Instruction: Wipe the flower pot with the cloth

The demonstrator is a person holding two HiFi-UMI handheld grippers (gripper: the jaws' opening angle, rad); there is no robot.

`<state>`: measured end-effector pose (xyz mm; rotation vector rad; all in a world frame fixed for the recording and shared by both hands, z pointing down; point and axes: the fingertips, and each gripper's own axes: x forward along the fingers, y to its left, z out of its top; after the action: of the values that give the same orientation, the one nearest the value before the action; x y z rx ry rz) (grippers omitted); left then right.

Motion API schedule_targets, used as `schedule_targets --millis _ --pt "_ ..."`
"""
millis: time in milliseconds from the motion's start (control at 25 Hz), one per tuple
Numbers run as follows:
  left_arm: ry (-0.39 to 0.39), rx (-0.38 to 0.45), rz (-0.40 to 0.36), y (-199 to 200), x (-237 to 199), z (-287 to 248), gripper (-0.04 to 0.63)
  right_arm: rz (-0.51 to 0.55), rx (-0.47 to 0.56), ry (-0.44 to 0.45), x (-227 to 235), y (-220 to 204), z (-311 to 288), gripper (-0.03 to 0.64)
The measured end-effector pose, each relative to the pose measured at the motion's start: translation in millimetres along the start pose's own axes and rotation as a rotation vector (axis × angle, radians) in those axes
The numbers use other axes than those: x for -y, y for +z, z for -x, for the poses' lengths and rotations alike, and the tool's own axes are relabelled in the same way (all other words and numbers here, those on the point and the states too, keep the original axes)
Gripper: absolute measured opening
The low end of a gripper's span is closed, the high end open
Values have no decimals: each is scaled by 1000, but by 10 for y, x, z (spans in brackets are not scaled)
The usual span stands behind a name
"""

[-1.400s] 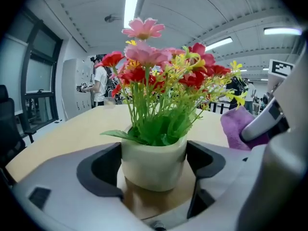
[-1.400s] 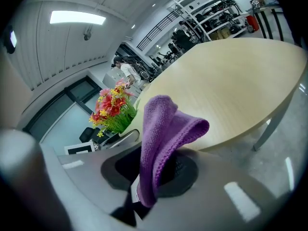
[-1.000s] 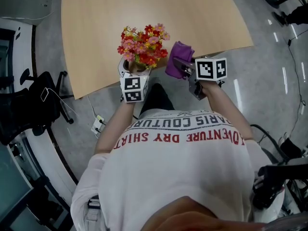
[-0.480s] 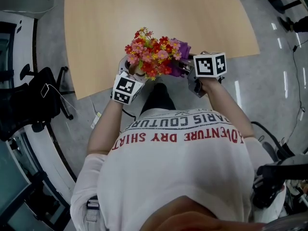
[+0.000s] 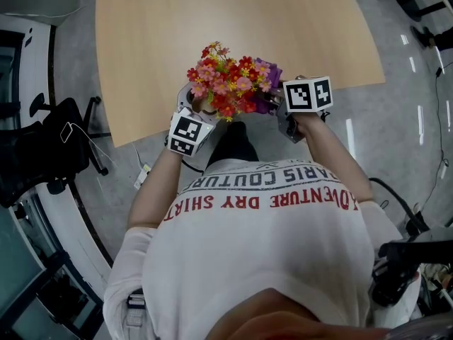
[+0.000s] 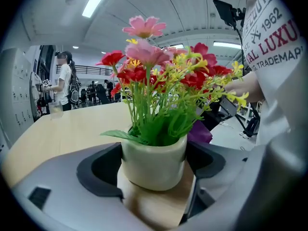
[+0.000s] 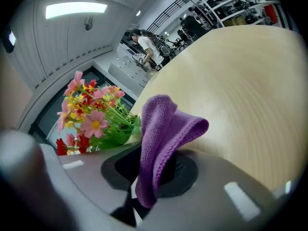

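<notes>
A cream flower pot (image 6: 153,162) with red, pink and yellow artificial flowers (image 5: 230,83) sits between the jaws of my left gripper (image 6: 154,171), whose dark pads (image 6: 103,170) press on its two sides. It is held at the near edge of the wooden table (image 5: 212,20), tilted so that the flowers lean towards the right gripper. My right gripper (image 5: 274,106) is shut on a folded purple cloth (image 7: 166,129). The cloth (image 5: 269,71) lies right beside the flowers and is partly hidden by them. Whether it touches the pot I cannot tell.
The table (image 7: 231,90) stretches away bare beyond the pot. A black office chair (image 5: 42,154) stands on the floor at the left. A person (image 6: 62,81) stands far off in the room behind the table.
The pot has been turned in my left gripper, so the flowers swung to the right. My right gripper carried the cloth left, up against the flowers.
</notes>
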<state>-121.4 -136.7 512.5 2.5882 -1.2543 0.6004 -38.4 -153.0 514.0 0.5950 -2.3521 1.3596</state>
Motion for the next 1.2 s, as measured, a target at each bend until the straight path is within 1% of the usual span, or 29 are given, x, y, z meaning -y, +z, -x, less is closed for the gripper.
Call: schedule_targets --millis 200,320,480,600,680,760,880,920,1040,1200 --pt "-5 4 -4 33 2 4 431 7 -74 -101 171 -131 -78 58" --pt "-15 8 -8 33 -1 -4 431 3 -92 -121 219 -159 -100 58" --pt "-7 -1 -15 -21 -4 -28 433 -19 -67 -111 242 -155 -96 59" --pt "36 -3 -23 -26 2 -24 434 -21 -16 -109 215 -131 -5 58" --pt "65 4 -4 -27 12 16 434 -22 19 -113 201 -124 93 58" --pt "101 11 35 -49 32 71 449 -27 50 -118 197 -139 197 59" --pt "178 36 125 -44 92 164 515 -35 82 -119 170 -200 352 59" --pt "205 47 155 -16 132 192 524 -37 89 -118 142 -224 414 59" --pt "300 52 226 54 238 204 529 -38 106 -120 54 -284 611 59" --pt "451 19 303 -2 192 99 529 -42 123 -117 67 -383 742 60"
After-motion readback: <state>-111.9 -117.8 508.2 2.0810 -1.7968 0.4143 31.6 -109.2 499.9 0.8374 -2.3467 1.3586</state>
